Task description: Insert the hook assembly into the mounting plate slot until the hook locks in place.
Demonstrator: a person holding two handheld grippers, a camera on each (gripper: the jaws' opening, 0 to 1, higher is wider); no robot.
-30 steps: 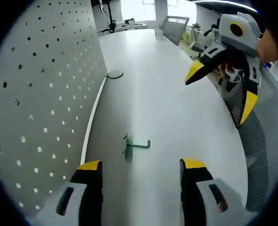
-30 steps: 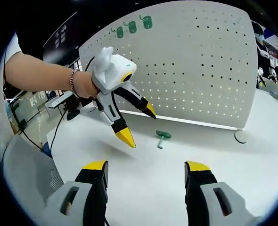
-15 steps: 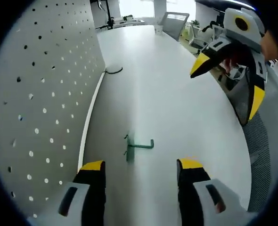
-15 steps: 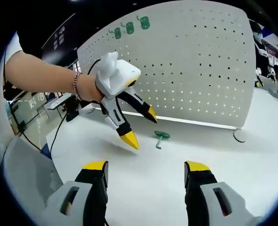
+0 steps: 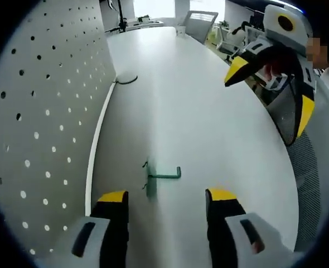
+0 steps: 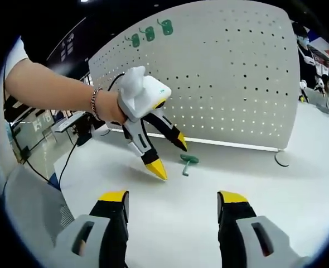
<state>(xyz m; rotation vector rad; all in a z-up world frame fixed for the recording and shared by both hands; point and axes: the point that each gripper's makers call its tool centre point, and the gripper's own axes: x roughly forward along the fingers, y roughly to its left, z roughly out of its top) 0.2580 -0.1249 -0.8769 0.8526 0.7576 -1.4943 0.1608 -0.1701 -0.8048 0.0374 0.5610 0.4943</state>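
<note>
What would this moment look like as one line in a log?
left gripper: open, near hook | right gripper: open, empty | hook: on table | pegboard: upright

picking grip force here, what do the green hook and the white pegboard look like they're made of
Green hook: thin bent rod with an even matte green coat, probably painted or plastic-coated wire, though moulded plastic is possible.

White pegboard: thin, rigid sheet with neat punched round holes and a smooth satin white finish, likely powder-coated sheet metal; plastic can't be ruled out.

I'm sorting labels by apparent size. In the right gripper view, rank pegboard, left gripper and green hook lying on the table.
1. pegboard
2. left gripper, though nearness to the camera enlarges it
3. green hook
</note>
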